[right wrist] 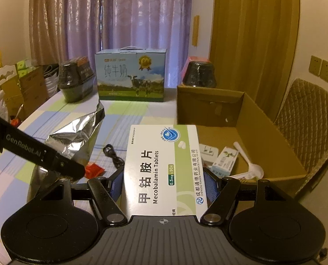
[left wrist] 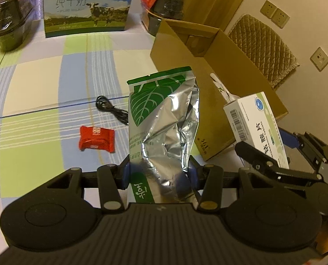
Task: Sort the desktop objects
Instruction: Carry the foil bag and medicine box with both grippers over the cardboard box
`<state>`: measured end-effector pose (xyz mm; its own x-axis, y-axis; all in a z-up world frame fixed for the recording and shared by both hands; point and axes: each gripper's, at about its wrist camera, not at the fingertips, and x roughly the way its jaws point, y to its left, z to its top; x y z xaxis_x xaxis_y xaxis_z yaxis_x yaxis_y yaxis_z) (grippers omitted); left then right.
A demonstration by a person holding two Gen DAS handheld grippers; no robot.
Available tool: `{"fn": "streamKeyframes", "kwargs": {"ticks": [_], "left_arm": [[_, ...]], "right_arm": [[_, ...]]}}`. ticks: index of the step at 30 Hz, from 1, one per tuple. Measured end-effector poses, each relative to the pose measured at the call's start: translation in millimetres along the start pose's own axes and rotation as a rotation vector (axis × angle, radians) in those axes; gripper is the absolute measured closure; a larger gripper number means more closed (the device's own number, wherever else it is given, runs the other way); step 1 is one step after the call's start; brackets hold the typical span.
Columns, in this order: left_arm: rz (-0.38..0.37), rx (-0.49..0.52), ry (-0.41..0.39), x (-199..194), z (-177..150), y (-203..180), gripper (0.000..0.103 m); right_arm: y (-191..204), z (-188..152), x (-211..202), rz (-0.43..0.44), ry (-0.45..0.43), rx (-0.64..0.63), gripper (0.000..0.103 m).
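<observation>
My left gripper (left wrist: 159, 176) is shut on a silver and green foil bag (left wrist: 164, 114), held upright above the checked tablecloth. In the right wrist view the same foil bag (right wrist: 75, 139) shows at the left. My right gripper (right wrist: 163, 187) is shut on a white and green medicine box (right wrist: 161, 165), just left of the open cardboard box (right wrist: 274, 132). From the left wrist view that medicine box (left wrist: 254, 123) hangs at the right, by the cardboard box (left wrist: 177, 50). A red snack packet (left wrist: 96, 138) and a black cable (left wrist: 111, 108) lie on the cloth.
Inside the cardboard box lie a white spoon (right wrist: 250, 161), a small carton (right wrist: 224, 160) and a white plug (right wrist: 208, 152). A milk carton case (right wrist: 130, 75) and two wrapped dark bowls (right wrist: 74, 79) (right wrist: 199, 74) stand at the table's back. A padded chair (right wrist: 307, 119) is at the right.
</observation>
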<state>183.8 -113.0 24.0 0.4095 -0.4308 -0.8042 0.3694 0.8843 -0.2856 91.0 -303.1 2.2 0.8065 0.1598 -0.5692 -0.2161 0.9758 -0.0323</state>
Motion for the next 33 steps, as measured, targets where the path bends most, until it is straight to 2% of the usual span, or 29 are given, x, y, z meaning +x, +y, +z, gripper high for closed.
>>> {"fn": "streamKeyframes", "kwargs": {"ticks": [21, 28, 33], "left_arm": [[-0.027, 0.05, -0.035, 11.9, 14.8, -44.0, 0.059], [-0.058, 0.065, -0.071, 10.0, 33.6, -62.7, 0.059], [-0.079, 0.066, -0.065, 19.2, 44.9, -76.7, 0.059]], "right_arm": [[-53.7, 17.2, -13.7, -0.072, -0.04, 0.005, 0.035], [-81.8, 24.7, -14.2, -0.096, -0.045, 0.033, 0.035], [-106.4, 27.9, -12.2, -0.12, -0.044, 0.05, 0.035]]}}
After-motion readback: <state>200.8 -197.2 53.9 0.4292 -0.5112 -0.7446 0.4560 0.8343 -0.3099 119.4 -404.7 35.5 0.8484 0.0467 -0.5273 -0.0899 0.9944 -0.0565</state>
